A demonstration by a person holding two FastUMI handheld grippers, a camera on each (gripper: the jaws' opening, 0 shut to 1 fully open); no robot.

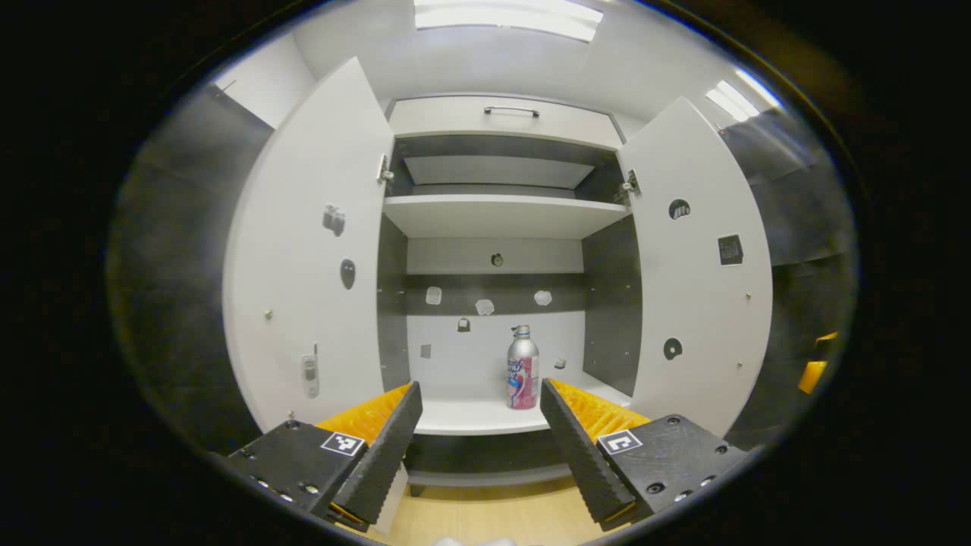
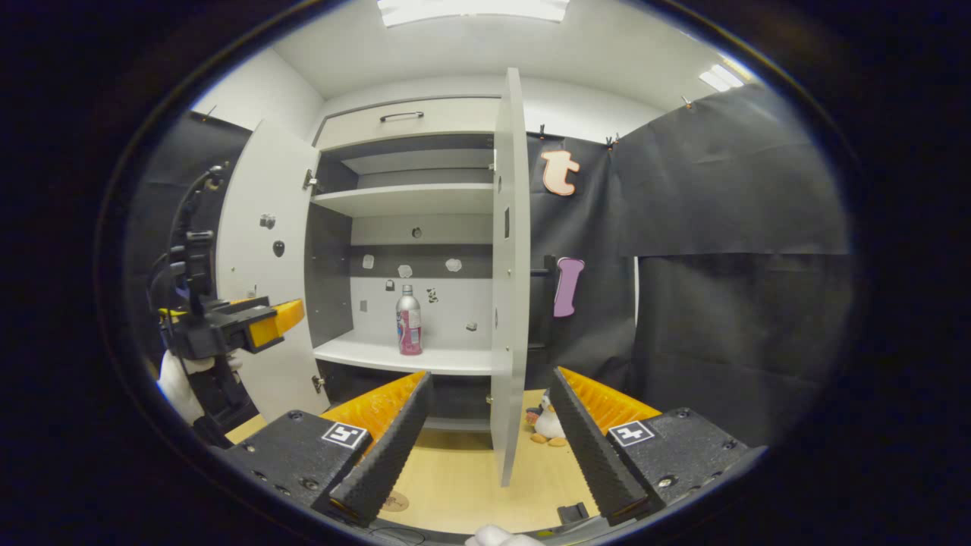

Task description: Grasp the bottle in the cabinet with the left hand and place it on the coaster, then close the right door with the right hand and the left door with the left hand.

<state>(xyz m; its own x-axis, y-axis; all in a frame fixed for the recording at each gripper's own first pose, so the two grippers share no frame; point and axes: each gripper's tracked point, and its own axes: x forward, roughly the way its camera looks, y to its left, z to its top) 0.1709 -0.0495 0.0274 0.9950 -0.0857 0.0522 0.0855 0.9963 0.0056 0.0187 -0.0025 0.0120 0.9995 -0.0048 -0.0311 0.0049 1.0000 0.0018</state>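
The left gripper (image 1: 479, 425) is released, its two fingers spread wide and holding nothing, in front of the open cabinet (image 1: 501, 220). Between the fingers, farther off, the bottle (image 1: 523, 369) stands upright on the lower shelf (image 1: 470, 415), apart from the gripper. The left door (image 1: 315, 250) and the right door (image 1: 698, 265) both stand open. The right gripper (image 2: 489, 425) is also released and empty, above the wooden table (image 2: 463, 485). The edge of the right door is just ahead of it. A small coaster (image 2: 395, 501) lies on the table near its left finger, and a penguin toy (image 2: 545, 425) stands behind the door.
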